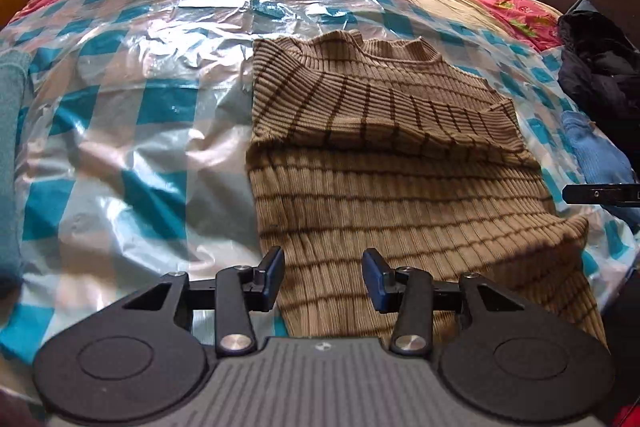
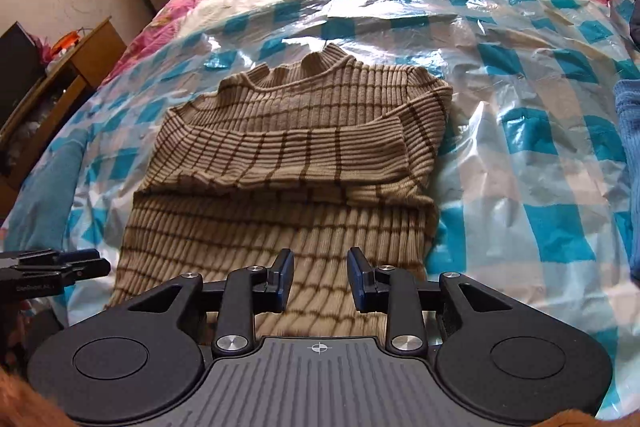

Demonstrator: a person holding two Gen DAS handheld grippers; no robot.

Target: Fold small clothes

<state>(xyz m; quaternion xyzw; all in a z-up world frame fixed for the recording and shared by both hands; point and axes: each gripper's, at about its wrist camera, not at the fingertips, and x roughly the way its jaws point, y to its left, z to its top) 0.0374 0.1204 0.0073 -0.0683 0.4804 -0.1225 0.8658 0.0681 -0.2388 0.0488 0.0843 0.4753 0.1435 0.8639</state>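
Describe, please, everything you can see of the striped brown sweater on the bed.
The sweater is a tan ribbed knit with thin dark brown stripes and a wavy stand-up collar at its far end. It lies flat, front up, on the blue-and-white checked plastic sheet covering the bed. Both sleeves are folded across the chest, one over the other, while the lower body is still unfolded and stretches toward the cameras. Neither gripper holds it: the left gripper and right gripper hover open above its hem.
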